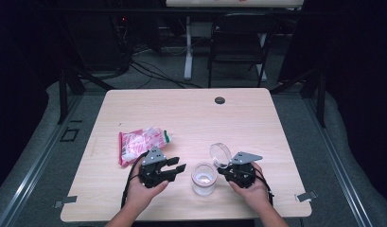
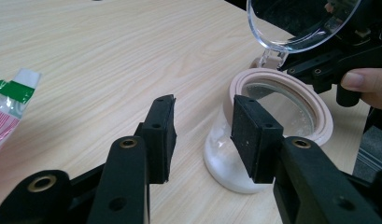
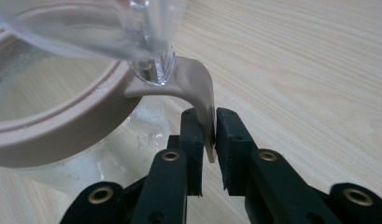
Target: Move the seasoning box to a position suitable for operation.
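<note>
Pinching jar's pink tab (image 3: 203, 100): right hand-held gripper (image 3: 208, 133) | left hand-held gripper (image 2: 202, 135): jaws apart beside jar (image 2: 254, 140)

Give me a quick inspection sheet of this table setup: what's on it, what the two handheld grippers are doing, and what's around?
Surface: light wooden table, bare apart from the items below; dark round grommet near the far edge.
Job's things: clear glass jar with a pinkish rim and white contents at the bottom; its clear lid stands flipped up on a pinkish strap.
Clutter: red-and-white snack bag left of the jar.
Grippers: left gripper open, one pad against the jar's rim; right gripper shut on the strap.
Cables: black cable trailing from the left gripper; more on the floor behind.
Surroundings: dark folding chair, white desk leg, grey floor.
</note>
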Demonstrator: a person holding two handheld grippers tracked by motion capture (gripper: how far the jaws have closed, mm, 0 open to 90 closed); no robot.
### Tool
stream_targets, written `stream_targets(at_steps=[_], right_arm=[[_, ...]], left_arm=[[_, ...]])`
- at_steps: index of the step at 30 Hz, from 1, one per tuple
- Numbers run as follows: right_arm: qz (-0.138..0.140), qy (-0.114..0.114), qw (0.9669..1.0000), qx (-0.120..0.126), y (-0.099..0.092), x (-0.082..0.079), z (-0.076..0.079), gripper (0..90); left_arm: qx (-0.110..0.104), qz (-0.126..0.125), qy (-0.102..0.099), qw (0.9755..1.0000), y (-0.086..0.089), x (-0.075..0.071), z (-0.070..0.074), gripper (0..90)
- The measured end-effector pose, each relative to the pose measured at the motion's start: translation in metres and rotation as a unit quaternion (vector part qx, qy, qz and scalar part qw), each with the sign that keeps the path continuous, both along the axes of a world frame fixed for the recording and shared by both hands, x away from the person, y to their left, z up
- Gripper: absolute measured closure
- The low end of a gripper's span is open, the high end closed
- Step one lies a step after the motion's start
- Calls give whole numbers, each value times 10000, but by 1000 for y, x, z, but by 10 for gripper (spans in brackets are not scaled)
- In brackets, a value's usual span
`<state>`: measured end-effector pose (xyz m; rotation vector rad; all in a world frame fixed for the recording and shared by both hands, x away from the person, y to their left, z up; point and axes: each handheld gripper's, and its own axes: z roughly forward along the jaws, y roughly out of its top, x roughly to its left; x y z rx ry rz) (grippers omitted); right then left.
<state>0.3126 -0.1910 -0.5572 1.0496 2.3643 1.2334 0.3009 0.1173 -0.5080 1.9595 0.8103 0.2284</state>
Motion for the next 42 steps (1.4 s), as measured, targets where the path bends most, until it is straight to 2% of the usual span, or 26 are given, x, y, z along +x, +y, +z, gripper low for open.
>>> stream_targets(at_steps=[7,12,20,24,28,32,34,37,42], right_arm=[[-49,6,10000,53,0,4,0,825],[-248,-29,9996,88,-4,9,0,834],[-392,5,9991,142,-9,14,0,833],[-460,3,9989,107,-14,16,0,833],[-532,29,9984,212,-24,19,-1,824],[-659,109,9969,407,-33,22,-1,798],[-668,171,9965,483,-36,23,0,763],[-664,187,9962,525,-39,22,1,733],[-708,89,9964,464,-42,18,5,668]], left_arm=[[28,63,7,10000,5,1,-1,598],[32,158,15,9999,10,1,-1,598],[24,260,-18,9997,17,2,0,598],[-4,328,-21,9995,21,4,1,594],[-35,427,-54,9991,25,6,2,575],[-31,561,-75,9984,30,11,2,547],[45,593,-118,9982,34,13,2,533],[33,680,-157,9976,40,17,2,527],[59,863,-229,9960,51,23,1,495]])
